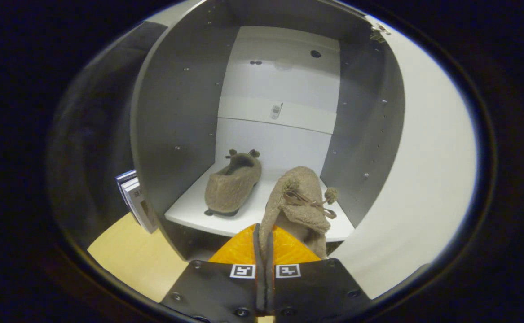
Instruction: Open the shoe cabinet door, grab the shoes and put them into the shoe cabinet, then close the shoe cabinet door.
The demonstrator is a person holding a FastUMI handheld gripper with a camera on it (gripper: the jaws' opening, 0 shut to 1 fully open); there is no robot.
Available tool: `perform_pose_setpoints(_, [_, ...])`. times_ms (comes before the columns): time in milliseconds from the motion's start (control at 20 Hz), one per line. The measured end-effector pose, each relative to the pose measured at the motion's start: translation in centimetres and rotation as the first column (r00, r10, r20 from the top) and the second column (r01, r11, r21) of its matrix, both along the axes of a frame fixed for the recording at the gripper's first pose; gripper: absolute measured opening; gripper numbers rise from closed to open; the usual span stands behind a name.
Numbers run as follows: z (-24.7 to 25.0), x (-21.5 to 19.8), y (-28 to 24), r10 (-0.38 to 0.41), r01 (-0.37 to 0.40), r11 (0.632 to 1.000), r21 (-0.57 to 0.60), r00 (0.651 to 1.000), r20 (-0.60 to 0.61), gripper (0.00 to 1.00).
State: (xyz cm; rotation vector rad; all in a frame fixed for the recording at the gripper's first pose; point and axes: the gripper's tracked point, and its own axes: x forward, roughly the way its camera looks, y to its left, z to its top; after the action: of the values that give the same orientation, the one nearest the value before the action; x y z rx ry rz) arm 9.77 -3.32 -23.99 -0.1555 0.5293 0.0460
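The shoe cabinet [176,134] stands open ahead of me, its white door [423,170] swung out to the right. One fuzzy brown shoe [232,186] rests on the white shelf [190,211] inside, toward the left wall. My gripper [264,244] is shut on the second brown shoe [300,197], pinching the edge of its collar between both fingers. That shoe hangs just ahead of the fingers, over the front right part of the shelf, with its pompom laces facing me.
A few books or boxes [136,204] lean against the cabinet's outer left side, above a light wooden floor [136,255]. Grey side walls close in the compartment, and a white back panel [284,89] lies beyond the shoes.
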Motion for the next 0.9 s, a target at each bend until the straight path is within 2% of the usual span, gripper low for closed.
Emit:
perform_pose_setpoints(450, [-0.9, 8.9, -0.4, 0.093, -0.095, 0.989, -0.111, 0.995, -0.024, 0.02])
perform_pose_setpoints(900, [-2.4, 12.4, -1.3, 0.103, -0.108, 0.99, -0.087, 0.993, -0.057, 0.02])
